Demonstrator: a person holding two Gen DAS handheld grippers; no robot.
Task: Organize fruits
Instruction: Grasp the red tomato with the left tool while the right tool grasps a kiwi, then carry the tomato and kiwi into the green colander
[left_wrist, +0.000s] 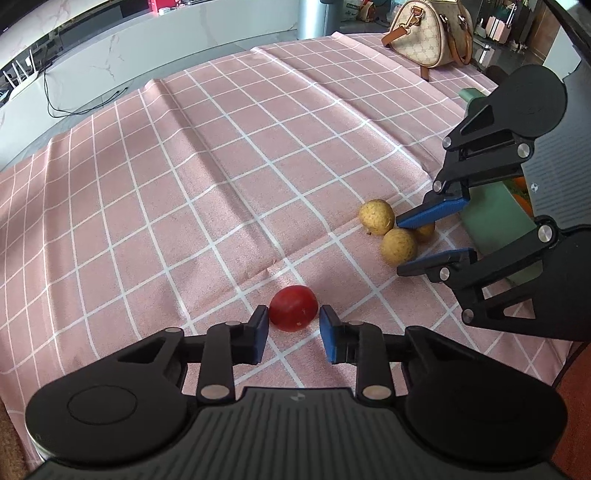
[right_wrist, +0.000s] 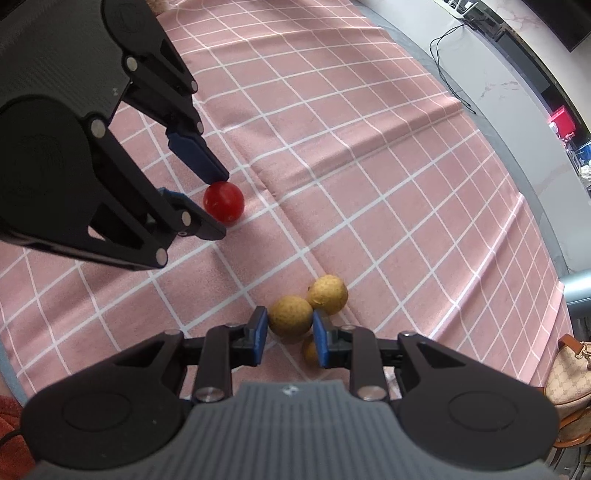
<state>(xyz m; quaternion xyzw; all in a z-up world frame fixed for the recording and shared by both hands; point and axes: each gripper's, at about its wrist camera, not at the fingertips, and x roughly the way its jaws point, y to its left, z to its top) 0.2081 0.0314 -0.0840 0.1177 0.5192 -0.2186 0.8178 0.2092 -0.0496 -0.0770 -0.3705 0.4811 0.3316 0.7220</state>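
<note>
A small red round fruit (left_wrist: 293, 308) lies on the pink checked cloth (left_wrist: 221, 166). My left gripper (left_wrist: 293, 323) is open with its blue pads on either side of the fruit, a small gap at each side. In the right wrist view the same red fruit (right_wrist: 224, 202) sits between the left gripper's (right_wrist: 221, 203) fingers. Three tan round fruits (left_wrist: 376, 217) lie in a cluster. My right gripper (right_wrist: 290, 325) is open around the nearest tan fruit (right_wrist: 290, 315); another tan fruit (right_wrist: 328, 294) lies just beyond, and a third (right_wrist: 309, 350) is partly hidden by the right finger.
A green container (left_wrist: 491, 218) with something orange inside stands at the right, behind the right gripper (left_wrist: 400, 245). A patterned handbag (left_wrist: 430, 31) sits at the far edge of the table. A creased fold runs across the cloth. A pale counter with cables lies beyond.
</note>
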